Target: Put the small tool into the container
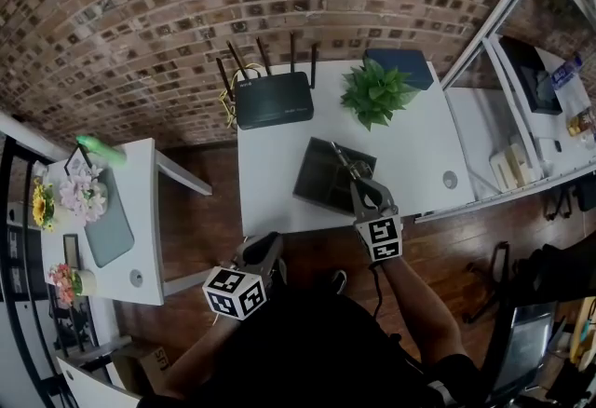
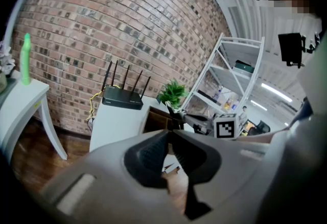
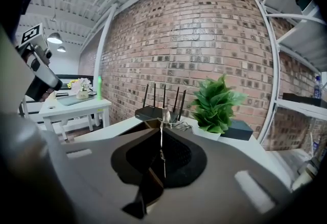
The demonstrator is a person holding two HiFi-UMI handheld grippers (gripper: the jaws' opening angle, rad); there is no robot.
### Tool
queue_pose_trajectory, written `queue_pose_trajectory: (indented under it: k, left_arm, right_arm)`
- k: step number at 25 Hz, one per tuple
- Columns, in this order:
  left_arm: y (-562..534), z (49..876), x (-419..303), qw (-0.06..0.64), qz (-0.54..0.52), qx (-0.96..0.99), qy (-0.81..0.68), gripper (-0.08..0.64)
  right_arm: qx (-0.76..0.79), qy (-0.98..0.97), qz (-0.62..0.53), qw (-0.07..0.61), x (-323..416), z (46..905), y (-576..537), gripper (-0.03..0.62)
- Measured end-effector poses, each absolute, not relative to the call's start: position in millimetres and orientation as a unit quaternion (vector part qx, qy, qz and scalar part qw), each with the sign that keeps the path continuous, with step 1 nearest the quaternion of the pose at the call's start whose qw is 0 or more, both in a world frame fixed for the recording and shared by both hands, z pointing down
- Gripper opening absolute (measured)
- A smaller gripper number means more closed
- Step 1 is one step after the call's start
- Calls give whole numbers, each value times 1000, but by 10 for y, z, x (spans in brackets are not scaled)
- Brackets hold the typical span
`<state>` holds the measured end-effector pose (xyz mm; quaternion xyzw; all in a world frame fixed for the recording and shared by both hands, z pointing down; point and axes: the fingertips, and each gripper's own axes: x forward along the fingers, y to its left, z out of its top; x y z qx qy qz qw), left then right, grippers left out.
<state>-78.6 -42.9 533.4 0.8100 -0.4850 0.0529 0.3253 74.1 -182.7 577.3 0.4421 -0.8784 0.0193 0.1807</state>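
Note:
A dark, open container (image 1: 319,181) lies on the white table (image 1: 270,183), near its front edge. My right gripper (image 1: 359,183) hovers over the container's right side, shut on a small, thin metal tool (image 1: 343,158) that sticks out forward past the jaws. In the right gripper view the tool (image 3: 162,119) shows as a slim silver strip pinched between the pads, with the container (image 3: 134,127) just beyond. My left gripper (image 1: 264,250) hangs in front of the table, below its edge. Its jaws (image 2: 170,135) are shut with nothing between them.
At the back of the table stand a black router (image 1: 273,99), a green plant (image 1: 375,91) and a dark blue box (image 1: 400,67). A small white side table (image 1: 126,229) with flowers and a green bottle (image 1: 101,150) is at the left. White shelving (image 1: 521,117) stands at the right.

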Motion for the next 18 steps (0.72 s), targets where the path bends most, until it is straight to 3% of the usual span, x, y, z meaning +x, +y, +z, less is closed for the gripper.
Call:
queue_pose_trajectory:
  k: [18]
  left_arm:
    - [-484,5368,-834,333,47,813,-475,23]
  right_arm:
    - [457,-851,48,254,781,6217,-1733,17]
